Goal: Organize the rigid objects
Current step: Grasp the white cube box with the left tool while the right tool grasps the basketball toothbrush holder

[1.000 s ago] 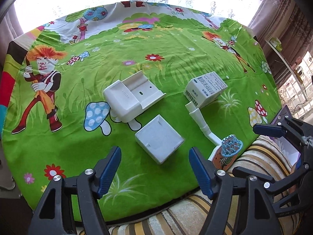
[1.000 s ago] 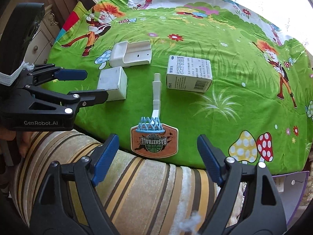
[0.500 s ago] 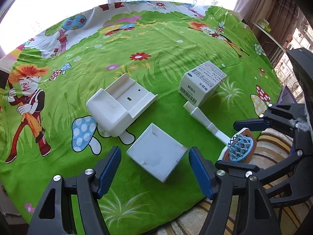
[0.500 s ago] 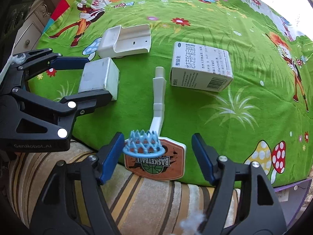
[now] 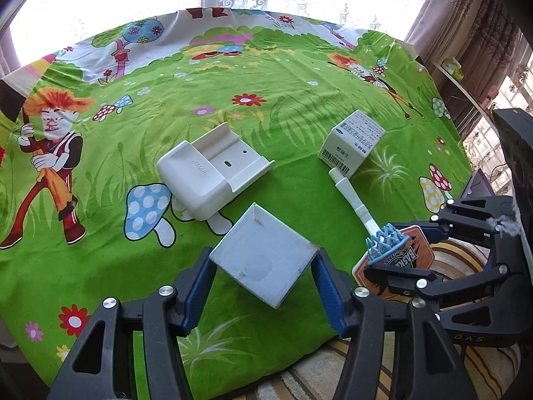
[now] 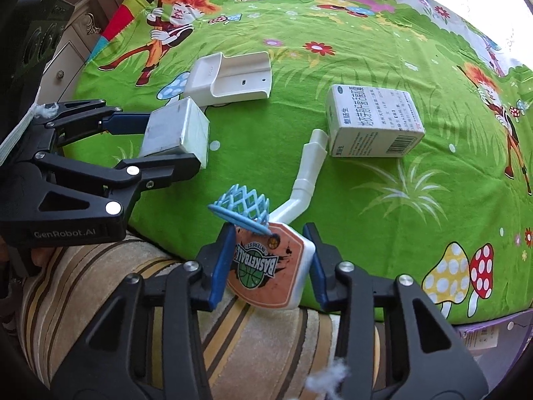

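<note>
My left gripper [image 5: 263, 266] has its blue pads on two opposite corners of a small white square box [image 5: 263, 260], which sits at the near edge of the green cartoon cloth; the box also shows in the right wrist view [image 6: 176, 130]. My right gripper [image 6: 268, 263] is shut on the orange backboard of a toy basketball hoop [image 6: 266, 266], whose blue net [image 6: 241, 208] and white stem [image 6: 306, 173] point away. A white plastic holder [image 5: 210, 170] and a white medicine carton [image 5: 351, 146] lie further in on the cloth.
The green cloth [image 5: 266, 83] covers a table that reaches to a bright window with lace curtains. A striped cushion [image 6: 266, 333] lies below the table's near edge. A cabinet with drawers [image 6: 63, 63] stands at the left in the right wrist view.
Both grippers moved forward and closed. The left one now grips the square box at its corners, and the right one now grips the hoop's backboard.
</note>
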